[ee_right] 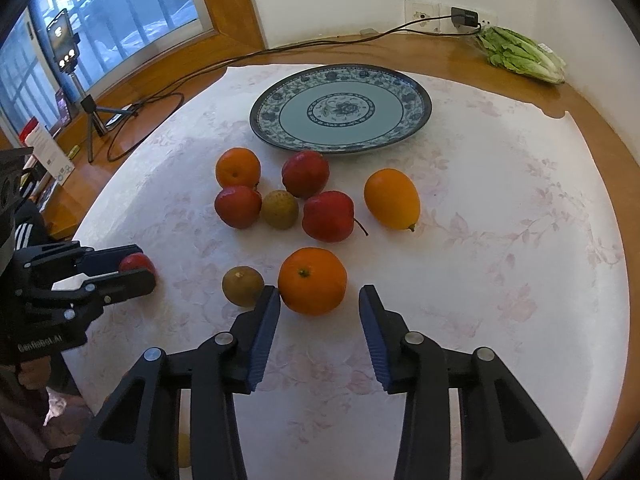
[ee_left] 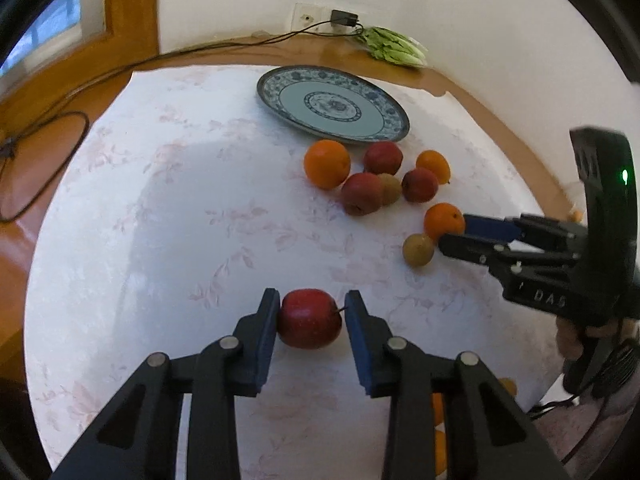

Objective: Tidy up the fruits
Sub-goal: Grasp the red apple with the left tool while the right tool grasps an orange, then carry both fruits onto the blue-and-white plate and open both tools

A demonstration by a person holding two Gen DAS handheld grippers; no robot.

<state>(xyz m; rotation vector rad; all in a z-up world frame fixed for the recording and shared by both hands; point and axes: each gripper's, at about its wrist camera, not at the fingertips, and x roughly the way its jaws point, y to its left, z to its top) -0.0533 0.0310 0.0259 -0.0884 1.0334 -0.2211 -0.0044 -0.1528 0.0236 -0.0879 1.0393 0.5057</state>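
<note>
Left gripper (ee_left: 310, 316) is closed on a red apple (ee_left: 309, 319), on the cloth well in front of the plate (ee_left: 276, 76). Right gripper (ee_right: 319, 308) brackets an orange (ee_right: 312, 281), also in front of the plate; right pad clear, so not gripping. Risks: the apple's stem side meets the pad, so it may pivot; the left finger may nudge the brown fruit (ee_right: 242, 286).

**Fruit and dishes on the table, counted**

Four red apples (ee_right: 305, 173) (ee_right: 238, 206) (ee_right: 328, 216) (ee_right: 137, 262), three oranges (ee_right: 237, 167) (ee_right: 312, 281) (ee_right: 392, 199), and two small brownish-green fruits (ee_right: 279, 209) (ee_right: 243, 286) lie on the cloth. There is one blue patterned plate (ee_right: 416, 98) and one bag of lettuce (ee_right: 520, 56).
</note>
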